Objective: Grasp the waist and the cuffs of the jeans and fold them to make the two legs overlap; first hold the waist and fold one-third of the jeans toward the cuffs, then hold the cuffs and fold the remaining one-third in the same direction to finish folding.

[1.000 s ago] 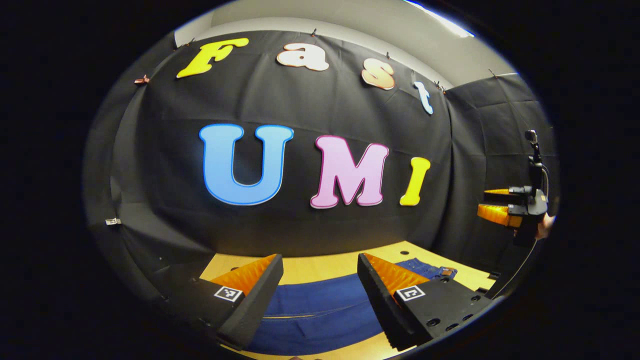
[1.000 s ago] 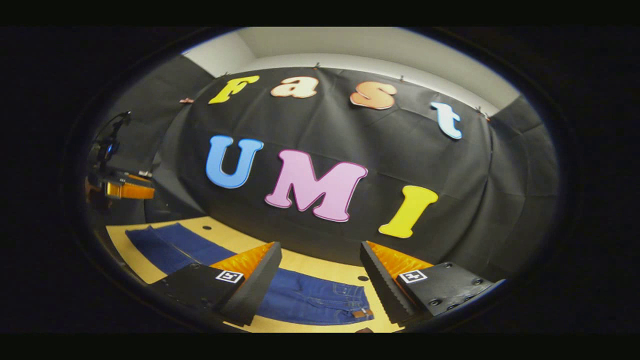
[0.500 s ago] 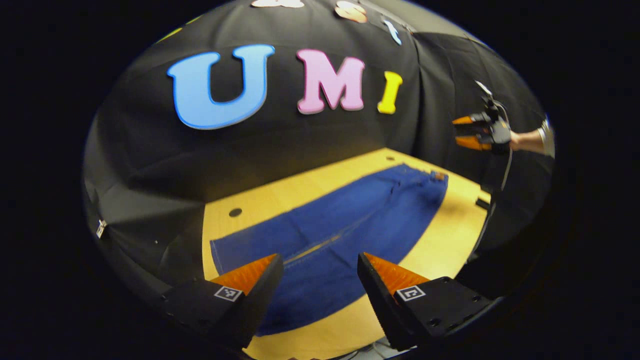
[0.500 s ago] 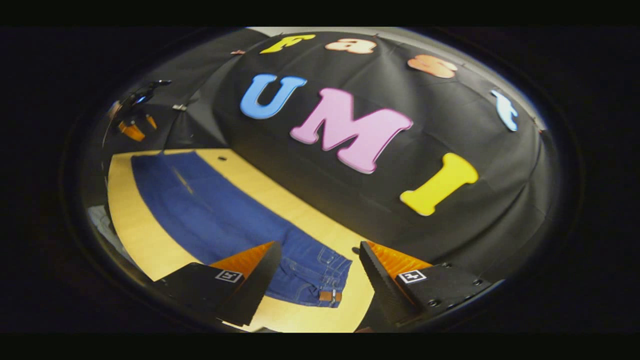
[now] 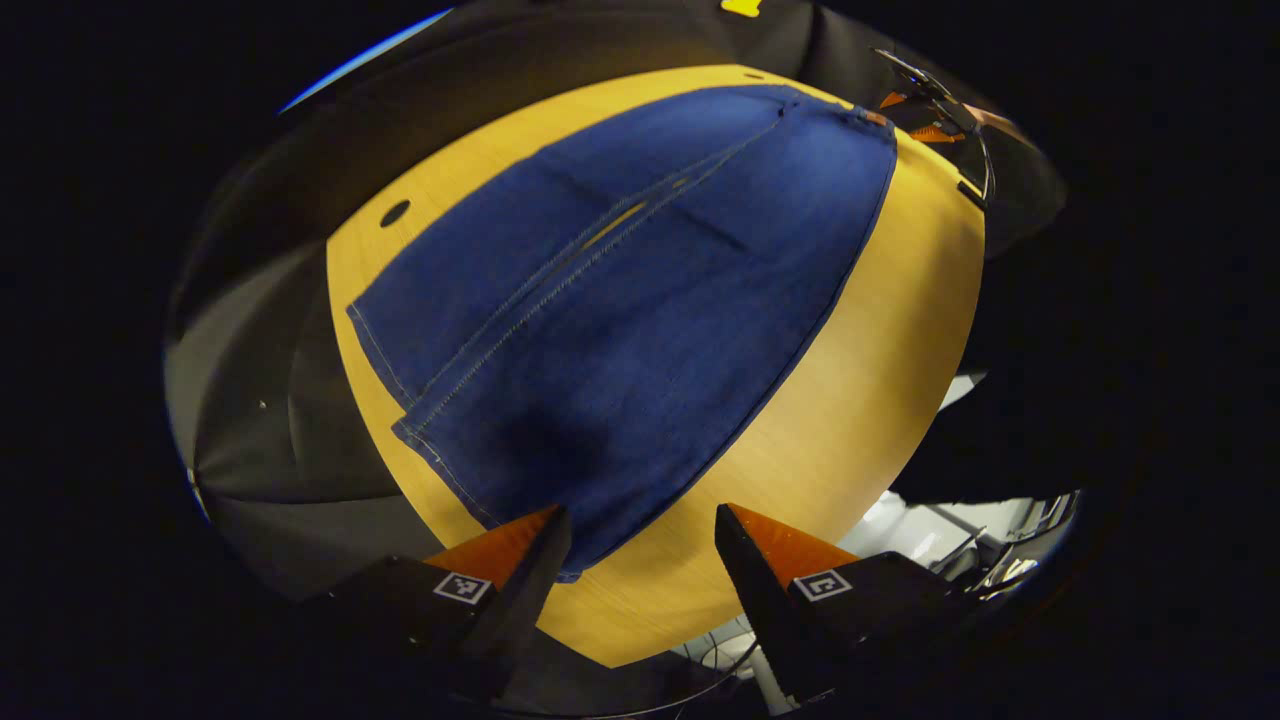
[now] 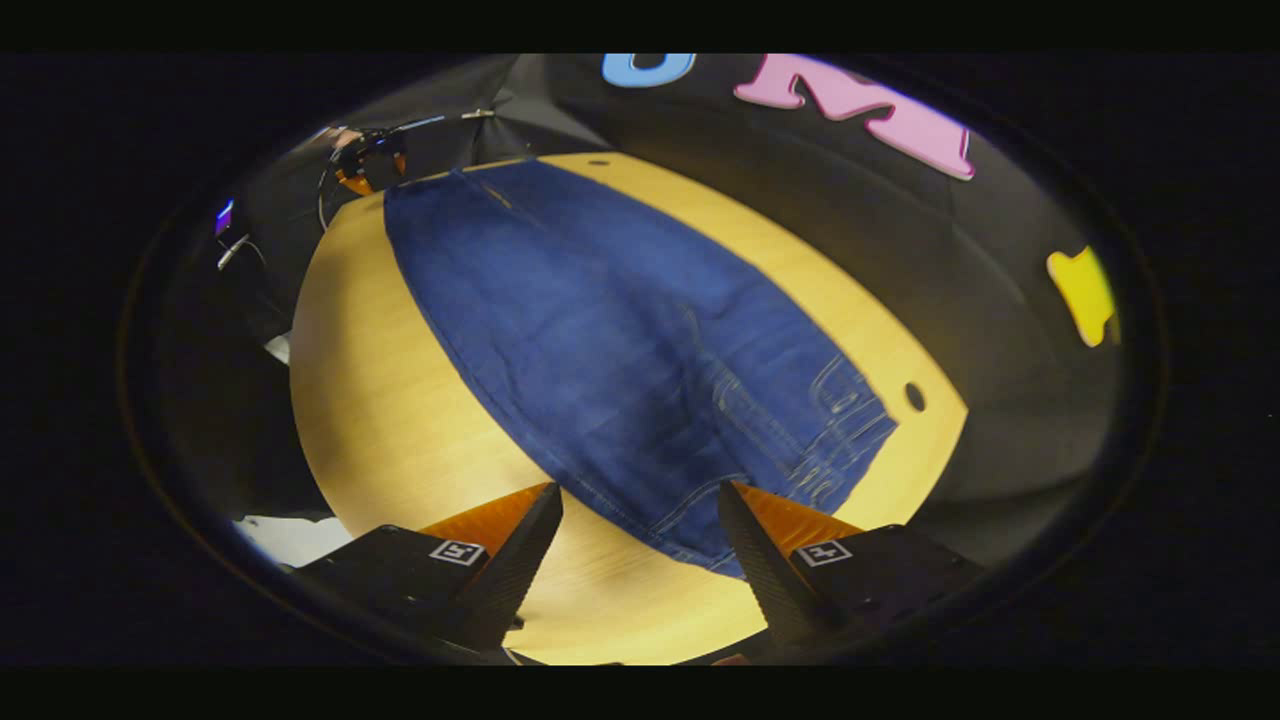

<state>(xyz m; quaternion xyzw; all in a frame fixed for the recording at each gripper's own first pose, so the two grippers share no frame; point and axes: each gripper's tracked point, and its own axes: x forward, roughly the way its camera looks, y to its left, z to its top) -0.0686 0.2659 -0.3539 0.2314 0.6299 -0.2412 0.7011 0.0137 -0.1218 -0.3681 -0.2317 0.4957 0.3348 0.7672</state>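
Above the flat jeans (image 5: 640,300), left tongs (image 5: 640,545) gape at cuffs (image 5: 440,420), right tongs (image 6: 640,520) at waist (image 6: 800,440).

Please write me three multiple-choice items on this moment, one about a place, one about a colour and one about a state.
1. Which end of the jeans lies nearest the left tongs?
A. the waist
B. the cuffs
C. the middle of the legs

2. What colour is the table under the jeans?
A. white
B. grey
C. yellow wood

3. How are the jeans lying?
A. spread flat, legs side by side
B. folded in thirds
C. hanging from the right tongs

Key: 1 B, the hemmed leg ends sit just ahead of the left tongs' fingers. 2 C, bare yellow board shows around the denim. 3 A, both legs lie flat along the table with a seam gap between them, and both tongs are open.
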